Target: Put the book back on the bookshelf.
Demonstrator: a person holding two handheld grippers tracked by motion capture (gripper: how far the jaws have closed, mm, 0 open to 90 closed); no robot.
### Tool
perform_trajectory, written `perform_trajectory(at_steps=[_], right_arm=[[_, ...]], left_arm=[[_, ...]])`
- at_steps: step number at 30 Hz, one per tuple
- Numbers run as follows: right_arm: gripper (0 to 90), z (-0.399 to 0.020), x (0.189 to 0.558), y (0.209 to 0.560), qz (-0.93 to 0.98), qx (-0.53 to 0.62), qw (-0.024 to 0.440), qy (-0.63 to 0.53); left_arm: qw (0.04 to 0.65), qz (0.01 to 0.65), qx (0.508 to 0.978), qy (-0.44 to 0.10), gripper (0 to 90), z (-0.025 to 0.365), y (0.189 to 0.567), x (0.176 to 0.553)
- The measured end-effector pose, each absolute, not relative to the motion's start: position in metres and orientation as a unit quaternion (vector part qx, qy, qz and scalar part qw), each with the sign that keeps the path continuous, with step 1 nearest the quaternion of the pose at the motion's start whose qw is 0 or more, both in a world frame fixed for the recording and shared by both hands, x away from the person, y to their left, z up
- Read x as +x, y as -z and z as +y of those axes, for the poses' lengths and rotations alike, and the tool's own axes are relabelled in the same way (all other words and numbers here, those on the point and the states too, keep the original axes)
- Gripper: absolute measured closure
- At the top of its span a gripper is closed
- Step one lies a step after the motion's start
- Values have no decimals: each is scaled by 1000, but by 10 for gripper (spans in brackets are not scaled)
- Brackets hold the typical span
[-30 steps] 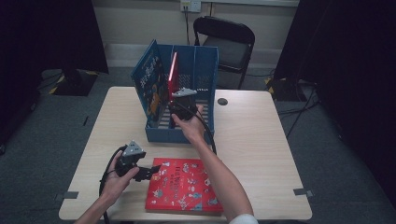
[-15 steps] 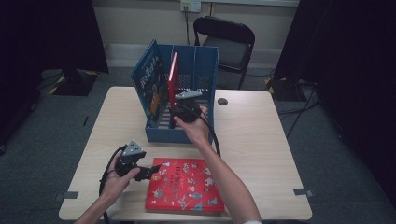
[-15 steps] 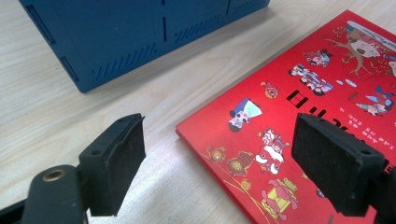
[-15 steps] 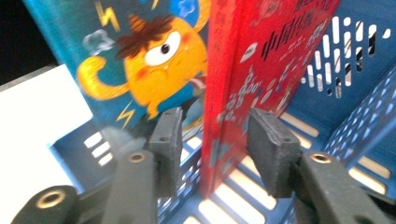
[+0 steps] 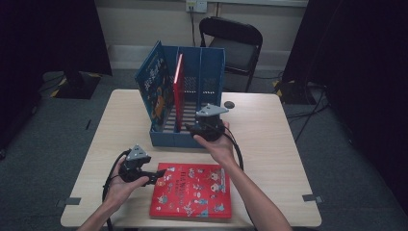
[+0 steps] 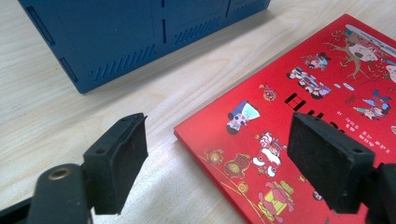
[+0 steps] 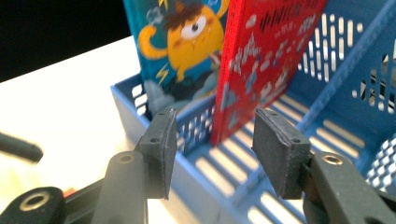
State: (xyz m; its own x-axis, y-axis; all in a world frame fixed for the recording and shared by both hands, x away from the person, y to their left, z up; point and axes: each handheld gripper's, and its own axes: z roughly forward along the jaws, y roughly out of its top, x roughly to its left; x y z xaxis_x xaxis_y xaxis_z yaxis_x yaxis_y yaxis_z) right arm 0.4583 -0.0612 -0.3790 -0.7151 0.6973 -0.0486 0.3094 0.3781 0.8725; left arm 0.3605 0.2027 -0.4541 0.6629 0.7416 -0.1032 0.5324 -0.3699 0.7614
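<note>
A blue file rack (image 5: 204, 79) stands at the table's far middle. In it a blue cartoon book (image 5: 153, 91) leans at the left, and a red book (image 5: 178, 89) stands upright beside it. My right gripper (image 5: 191, 128) hovers at the rack's front wall, open. Its jaws have just been opening, with nothing between them (image 7: 215, 140); the upright red book (image 7: 261, 60) lies beyond. A second red picture book (image 5: 192, 190) lies flat near the front edge. My left gripper (image 5: 156, 177) is open at this book's left edge. Its jaws have just been closing slightly, and the book's corner (image 6: 299, 121) lies ahead, untouched.
A black folding chair (image 5: 235, 43) stands behind the table (image 5: 269, 144). A small dark round object (image 5: 229, 104) lies to the right of the rack. Black cables trail from both grippers toward the front edge.
My right gripper has drawn back out of the rack toward the front and opened, leaving the red book standing in its slot. The left gripper has stayed in place.
</note>
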Motion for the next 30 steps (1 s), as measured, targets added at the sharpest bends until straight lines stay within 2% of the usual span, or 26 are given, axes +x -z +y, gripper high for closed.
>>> perform_trajectory(at_steps=[12,19,30], right_arm=[[483,-114,404,402,825,317,180,-433],[428,-132,395,421,837,320,145,-419],[379,-140,389,456,849,324,112,-401]], left_arm=[[411,386,818,-109,277,199,456,356],[409,381,822,-108,341,195,462,352],[386,383,834,-96,364,189,477,354]])
